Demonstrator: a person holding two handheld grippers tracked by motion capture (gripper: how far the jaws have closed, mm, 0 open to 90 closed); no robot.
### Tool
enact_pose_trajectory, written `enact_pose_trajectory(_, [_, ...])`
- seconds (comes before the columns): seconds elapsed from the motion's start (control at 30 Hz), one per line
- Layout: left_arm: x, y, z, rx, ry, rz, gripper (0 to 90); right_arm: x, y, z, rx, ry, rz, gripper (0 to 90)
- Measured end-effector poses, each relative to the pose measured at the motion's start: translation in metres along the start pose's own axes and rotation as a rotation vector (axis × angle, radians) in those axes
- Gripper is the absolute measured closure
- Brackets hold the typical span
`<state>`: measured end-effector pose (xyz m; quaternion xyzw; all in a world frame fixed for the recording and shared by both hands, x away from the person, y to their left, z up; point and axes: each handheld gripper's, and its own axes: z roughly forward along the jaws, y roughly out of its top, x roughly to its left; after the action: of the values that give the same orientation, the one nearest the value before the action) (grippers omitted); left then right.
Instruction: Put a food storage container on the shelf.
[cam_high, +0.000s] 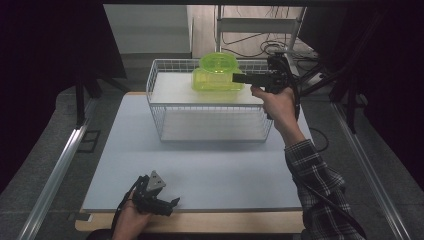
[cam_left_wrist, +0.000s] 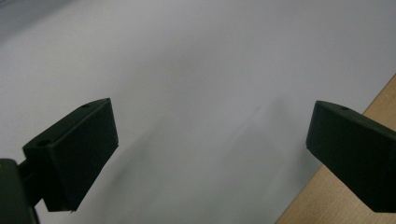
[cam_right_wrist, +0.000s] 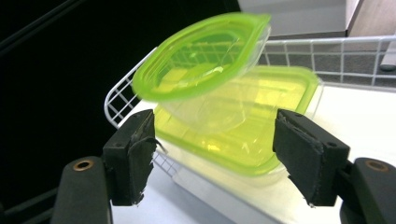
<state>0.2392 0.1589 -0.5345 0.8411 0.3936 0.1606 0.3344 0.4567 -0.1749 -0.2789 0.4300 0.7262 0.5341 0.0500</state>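
A small clear tub with a lime-green lid (cam_right_wrist: 205, 65) sits tilted on a larger, flatter green-lidded box (cam_right_wrist: 275, 107). Both rest on the white top shelf of a wire basket (cam_high: 210, 117). In the high view the small tub (cam_high: 217, 62) and the large box (cam_high: 215, 82) stand at the shelf's back middle. My right gripper (cam_right_wrist: 215, 154) is open just short of the two containers, and nothing is between its jaws. It reaches in from the right (cam_high: 237, 77). My left gripper (cam_high: 171, 203) lies near the table's front edge and is open (cam_left_wrist: 210, 149) over bare white surface.
A white mat (cam_high: 200, 165) covers the table, with a wooden strip (cam_left_wrist: 373, 112) along the front. The basket's lower shelf (cam_high: 210, 127) holds nothing. Black stands and cables (cam_high: 310, 75) crowd the back right behind the basket.
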Motion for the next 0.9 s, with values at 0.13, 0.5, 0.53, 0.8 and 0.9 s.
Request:
enact_pose_trajectory(0.13, [0.0,0.0,0.0,-0.001,0.0,0.001,1.9,0.003,-0.008,0.0,0.007,0.006,-0.015,26.9])
enact_pose_trajectory(0.5, [0.0,0.0,0.0,-0.002,-0.001,0.005,1.8,0.009,-0.031,0.0,0.036,0.016,-0.075,23.1])
enact_pose_trajectory(0.53, [0.0,0.0,0.0,-0.002,0.0,0.005,1.8,0.01,-0.033,-0.001,0.038,0.021,-0.078,22.7])
enact_pose_trajectory(0.8, [-0.001,0.0,0.001,-0.002,-0.001,0.006,1.9,0.01,-0.046,-0.002,0.054,0.019,-0.103,20.5])
enact_pose_trajectory(0.9, [-0.001,0.0,0.001,-0.002,-0.001,0.007,1.8,0.01,-0.051,-0.002,0.061,0.012,-0.116,19.5])
